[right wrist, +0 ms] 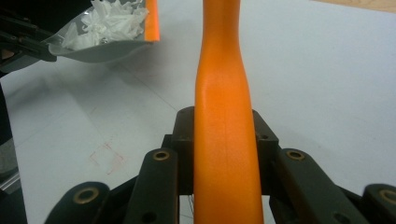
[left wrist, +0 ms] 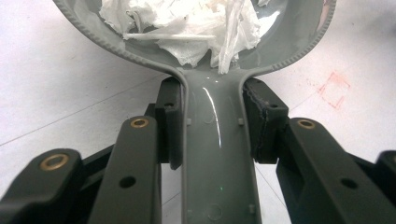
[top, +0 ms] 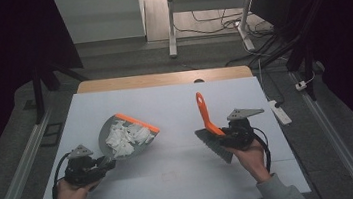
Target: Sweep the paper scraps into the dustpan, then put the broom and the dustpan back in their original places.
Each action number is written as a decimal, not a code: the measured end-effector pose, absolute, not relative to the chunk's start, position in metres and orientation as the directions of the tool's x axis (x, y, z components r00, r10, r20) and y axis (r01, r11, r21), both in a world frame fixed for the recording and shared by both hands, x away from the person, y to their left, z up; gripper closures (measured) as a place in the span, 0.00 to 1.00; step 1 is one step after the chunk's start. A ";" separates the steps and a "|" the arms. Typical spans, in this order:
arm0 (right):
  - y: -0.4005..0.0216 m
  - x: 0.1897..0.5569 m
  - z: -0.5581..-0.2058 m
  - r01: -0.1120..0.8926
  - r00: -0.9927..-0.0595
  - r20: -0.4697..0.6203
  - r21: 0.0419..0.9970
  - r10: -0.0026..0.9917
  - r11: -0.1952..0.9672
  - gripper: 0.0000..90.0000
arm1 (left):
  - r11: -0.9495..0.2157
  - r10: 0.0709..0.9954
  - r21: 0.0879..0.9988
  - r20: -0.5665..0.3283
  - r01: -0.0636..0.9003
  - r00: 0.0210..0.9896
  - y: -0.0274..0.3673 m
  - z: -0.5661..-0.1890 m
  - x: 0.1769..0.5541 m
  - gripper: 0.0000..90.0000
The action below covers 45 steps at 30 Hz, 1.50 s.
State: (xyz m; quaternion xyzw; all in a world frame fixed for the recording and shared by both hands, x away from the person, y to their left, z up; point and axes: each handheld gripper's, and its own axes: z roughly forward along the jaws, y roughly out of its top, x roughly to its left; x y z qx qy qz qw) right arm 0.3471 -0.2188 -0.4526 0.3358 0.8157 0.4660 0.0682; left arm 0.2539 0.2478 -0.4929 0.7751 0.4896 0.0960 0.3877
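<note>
A: What are the two tools gripping?

B: The left gripper has its jaws clamped on the grey handle of the dustpan; in the left gripper view the pads press that handle from both sides. The right gripper is clamped the same way on the orange handle of the brush, and in the right gripper view the handle runs straight up between the jaws.

A: And where do those things sit?

B: The dustpan lies left of centre on the white table, its orange lip on the far-right side, with crumpled white paper heaped in it. The brush is right of centre, bristles pointing near-left, handle tip pointing far.

A: Any room to move?

B: Bare table lies between pan and brush, and also toward the far edge. A faint red square marks the table between them. The right gripper is nearer its table edge than the left.
</note>
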 end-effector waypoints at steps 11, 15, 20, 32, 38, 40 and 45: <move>-0.234 0.346 -0.454 0.507 -0.749 0.232 0.804 0.621 0.312 0.78 | -0.150 0.888 0.684 -0.224 0.714 0.401 0.243 -0.494 0.249 0.69; -0.239 0.346 -0.454 0.520 -0.744 0.243 0.796 0.623 0.310 0.78 | -0.133 0.902 0.680 -0.219 0.721 0.373 0.239 -0.495 0.249 0.69; -0.244 0.347 -0.454 0.534 -0.738 0.260 0.789 0.623 0.303 0.78 | -0.115 0.916 0.679 -0.210 0.725 0.342 0.236 -0.497 0.249 0.69; -0.248 0.346 -0.459 0.566 -0.723 0.296 0.771 0.624 0.290 0.78 | -0.061 0.935 0.665 -0.222 0.744 0.275 0.240 -0.504 0.253 0.69; -0.246 0.346 -0.465 0.580 -0.722 0.304 0.756 0.622 0.303 0.78 | -0.044 0.944 0.653 -0.220 0.756 0.246 0.239 -0.508 0.255 0.69; -0.245 0.346 -0.466 0.582 -0.719 0.303 0.754 0.625 0.304 0.78 | -0.040 0.948 0.649 -0.217 0.760 0.235 0.239 -0.510 0.257 0.69; -0.246 0.344 -0.471 0.595 -0.715 0.311 0.741 0.627 0.310 0.78 | -0.015 0.956 0.638 -0.216 0.770 0.198 0.238 -0.514 0.263 0.69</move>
